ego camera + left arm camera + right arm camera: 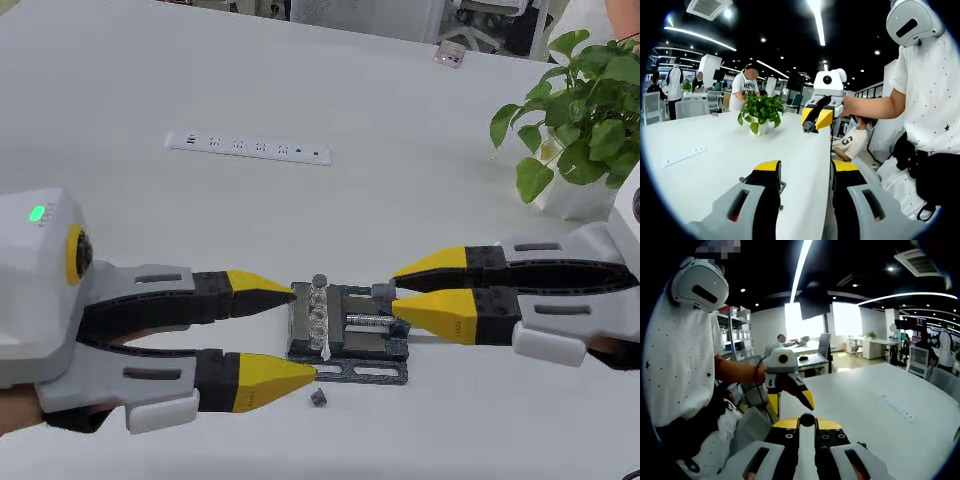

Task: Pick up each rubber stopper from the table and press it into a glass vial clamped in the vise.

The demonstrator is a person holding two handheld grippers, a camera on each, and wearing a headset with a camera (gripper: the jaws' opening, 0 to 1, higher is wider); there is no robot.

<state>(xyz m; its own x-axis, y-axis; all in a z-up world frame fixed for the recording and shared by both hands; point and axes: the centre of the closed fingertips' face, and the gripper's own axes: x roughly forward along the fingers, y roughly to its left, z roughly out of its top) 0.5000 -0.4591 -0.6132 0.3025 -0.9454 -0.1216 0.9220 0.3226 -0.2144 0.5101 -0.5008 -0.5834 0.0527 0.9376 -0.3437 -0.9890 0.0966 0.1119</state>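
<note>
**Inspector:** Right gripper (394,289), condition?

**Aide:** The jaws are almost closed and pinch a dark stopper (806,419) at the very tips. The gripper hovers at the screw end of the vise (365,345), just right of the vials (318,318). The tip hold is judged deliberate, since it leaves the plug's lower end free to enter a neck.

**Inspector:** Left gripper (304,331)?

**Aide:** The jaws are wide apart and hold nothing. The tips flank the vise's left end, one behind and one in front (contact with the vise cannot be confirmed). The likely purpose is to brace the vise or to stand ready for the next pick.

**Inspector:** How are the vials secured?

**Aide:** They stand upright in a row, clamped between the vise jaws so that pressing cannot tip them. The far one carries a seated stopper (320,281). The nearer ones look open, but their count is not readable.

**Inspector:** Stock remaining?

**Aide:** One loose stopper (318,398) lies on the table (150,230), just in front of the vise and near the left gripper's nearer jaw.

**Inspector:** Surroundings?

**Aide:** The power strip (247,147) and plant (580,110) sit well apart from the work and obstruct nothing.

**Inspector:** Assessment?

**Aide:** The task is part done. The next move calls for aligning the pinched stopper over an open neck and pressing straight down. A skewed push could flick it out of the tips.
</note>
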